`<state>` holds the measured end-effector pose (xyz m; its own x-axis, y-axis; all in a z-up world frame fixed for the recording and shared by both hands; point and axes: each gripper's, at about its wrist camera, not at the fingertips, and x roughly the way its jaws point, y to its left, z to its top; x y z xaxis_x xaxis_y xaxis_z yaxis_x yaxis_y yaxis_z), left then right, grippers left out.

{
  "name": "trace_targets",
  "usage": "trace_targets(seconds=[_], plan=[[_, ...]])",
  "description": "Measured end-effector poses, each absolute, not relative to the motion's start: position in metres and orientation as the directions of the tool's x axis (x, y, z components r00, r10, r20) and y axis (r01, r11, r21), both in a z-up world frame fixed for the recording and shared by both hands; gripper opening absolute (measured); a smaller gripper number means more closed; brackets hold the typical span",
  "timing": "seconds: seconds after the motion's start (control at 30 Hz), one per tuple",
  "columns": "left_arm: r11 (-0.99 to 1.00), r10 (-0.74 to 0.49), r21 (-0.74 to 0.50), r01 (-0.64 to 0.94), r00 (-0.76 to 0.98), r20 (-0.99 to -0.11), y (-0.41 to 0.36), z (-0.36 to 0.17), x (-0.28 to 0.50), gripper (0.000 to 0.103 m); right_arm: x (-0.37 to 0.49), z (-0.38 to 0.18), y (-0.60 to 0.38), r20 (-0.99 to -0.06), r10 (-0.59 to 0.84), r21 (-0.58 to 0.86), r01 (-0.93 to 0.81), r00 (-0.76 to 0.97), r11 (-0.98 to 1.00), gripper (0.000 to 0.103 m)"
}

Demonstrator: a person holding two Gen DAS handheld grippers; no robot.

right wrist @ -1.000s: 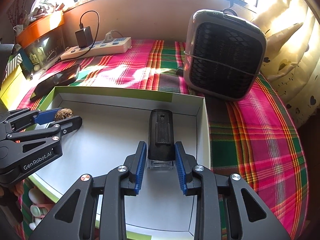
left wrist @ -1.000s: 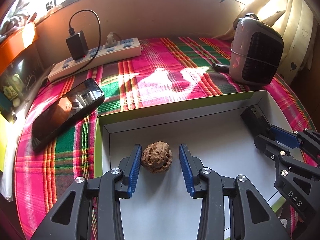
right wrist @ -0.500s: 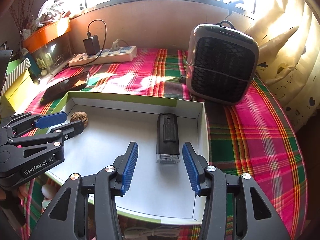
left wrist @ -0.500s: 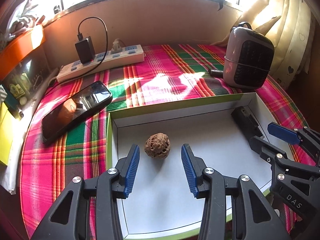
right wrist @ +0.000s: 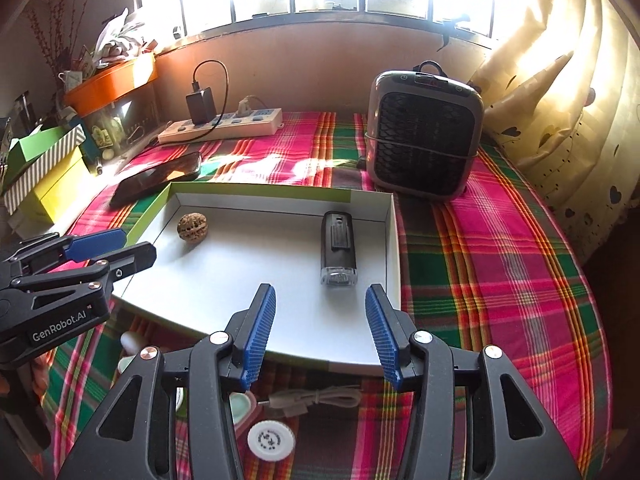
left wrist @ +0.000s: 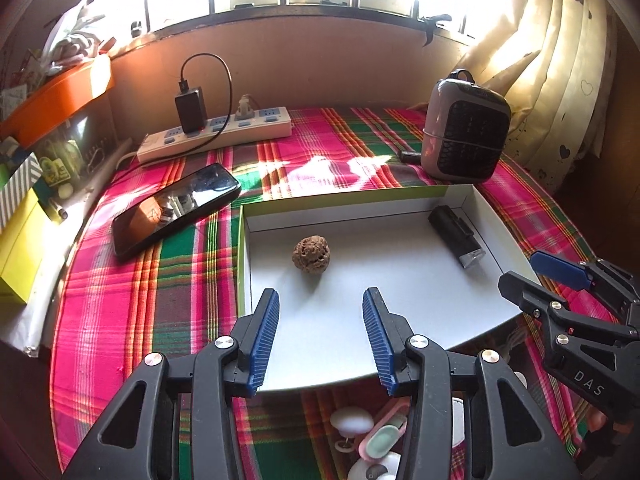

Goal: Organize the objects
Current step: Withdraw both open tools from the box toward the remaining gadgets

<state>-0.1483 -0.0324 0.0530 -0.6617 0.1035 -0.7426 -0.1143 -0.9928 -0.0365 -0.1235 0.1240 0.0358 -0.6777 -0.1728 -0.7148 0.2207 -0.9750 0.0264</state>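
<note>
A white box lid with green outer walls (left wrist: 360,196) (right wrist: 260,196) lies on the plaid cloth. Inside it rest a brown walnut (left wrist: 310,253) (right wrist: 191,229) at the left and a black device with a clear end (left wrist: 456,235) (right wrist: 338,247) at the right. My left gripper (left wrist: 320,308) is open and empty, above the lid's near edge, short of the walnut; it also shows in the right wrist view (right wrist: 110,245). My right gripper (right wrist: 320,304) is open and empty, just short of the black device; it also shows in the left wrist view (left wrist: 532,268).
A black phone (left wrist: 176,208) lies left of the lid. A power strip with a charger (left wrist: 216,132) sits at the back. A small heater (right wrist: 424,136) stands at the back right. Small items, a cable (right wrist: 316,398) and a round white cap (right wrist: 271,440) lie near me.
Both grippers have pulled back and up from the lid. The right gripper let go of the black device and opened wide. The walnut and the device stay in the lid.
</note>
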Motion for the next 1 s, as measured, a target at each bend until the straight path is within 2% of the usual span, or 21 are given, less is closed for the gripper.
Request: trace_targets(seconds=[0.53, 1.0], plan=[[-0.993, 0.116, -0.097, -0.066, -0.667, -0.736, -0.056, 0.045, -0.088, 0.042, -0.077, 0.037, 0.144, -0.691, -0.186, 0.045, 0.216, -0.698, -0.975, 0.048], [-0.97, 0.233, -0.228, -0.086, -0.601, -0.764, -0.064, 0.018, -0.06, 0.044, -0.049, 0.016, 0.145, -0.712, -0.225, 0.052, 0.269, -0.666, -0.962, 0.048]])
